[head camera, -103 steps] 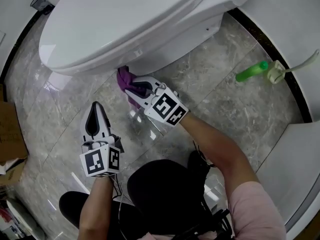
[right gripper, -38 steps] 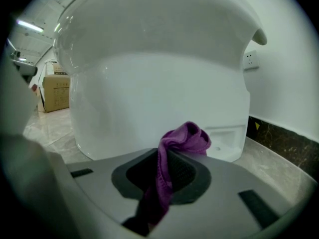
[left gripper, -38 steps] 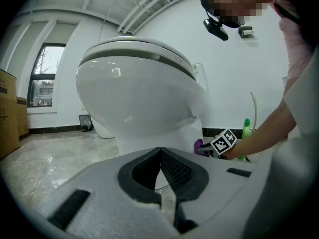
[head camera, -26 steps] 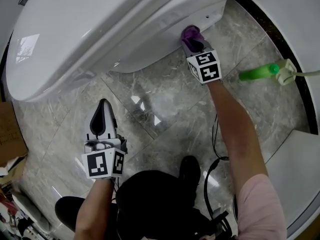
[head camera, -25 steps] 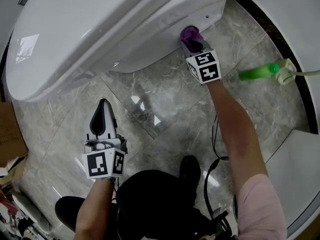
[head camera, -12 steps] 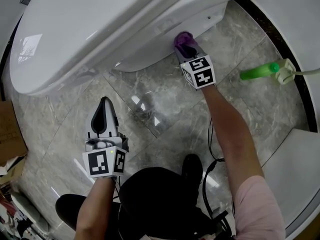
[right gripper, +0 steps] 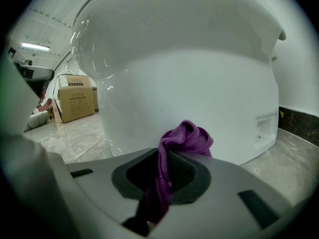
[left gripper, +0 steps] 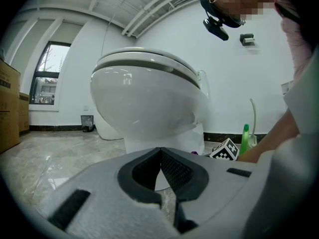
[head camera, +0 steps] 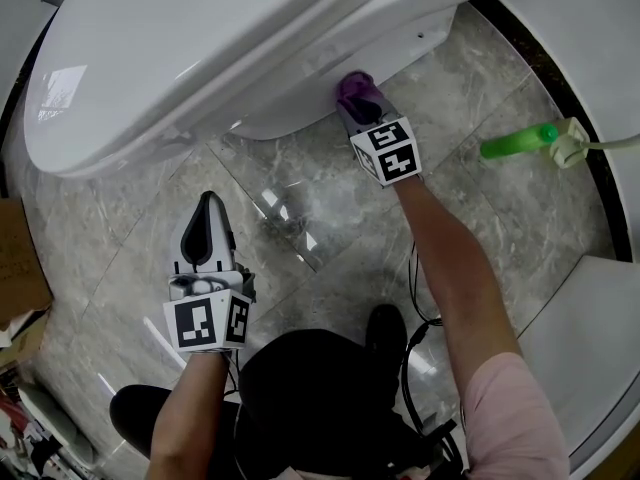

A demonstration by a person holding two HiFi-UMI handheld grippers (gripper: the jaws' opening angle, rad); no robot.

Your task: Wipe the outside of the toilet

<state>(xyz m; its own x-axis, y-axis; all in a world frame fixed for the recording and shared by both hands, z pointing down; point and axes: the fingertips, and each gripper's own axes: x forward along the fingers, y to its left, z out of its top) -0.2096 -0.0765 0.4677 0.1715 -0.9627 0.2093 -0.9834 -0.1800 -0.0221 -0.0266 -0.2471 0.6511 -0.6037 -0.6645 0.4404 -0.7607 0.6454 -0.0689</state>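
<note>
Change: my right tongs (head camera: 358,113) are sliding the crumpled purple cloth (head camera: 354,86) along the side of the glossy white ceramic toilet (head camera: 200,48). A second ago the cloth was nearer the back of the base; now it is a little more toward the front.
Meaning for the task: I judge this as a return stroke. The low side wall under the bowl is being wiped, while the lid and the far side probably still wait.
Cloth place: it presses on the toilet base just above the grey marble floor (head camera: 480,218), under the overhang of the seat.
Right tongs: clenched on the purple cloth (right gripper: 187,136), which bunches out in front of the tips and touches the white wall (right gripper: 199,83).
Left tongs (head camera: 207,208): unchanged in place, low over the floor and well apart from the toilet. They are closed tip to tip on nothing (left gripper: 160,156).
Count, toilet: one.
Count, cloth: one.
Count, tongs: two.
Count, bottle: one green plastic bottle (head camera: 518,142), lying near the dark edge of the floor at my right.
Count, cardboard box (head camera: 20,258): one at the left floor edge in the head view.
</note>
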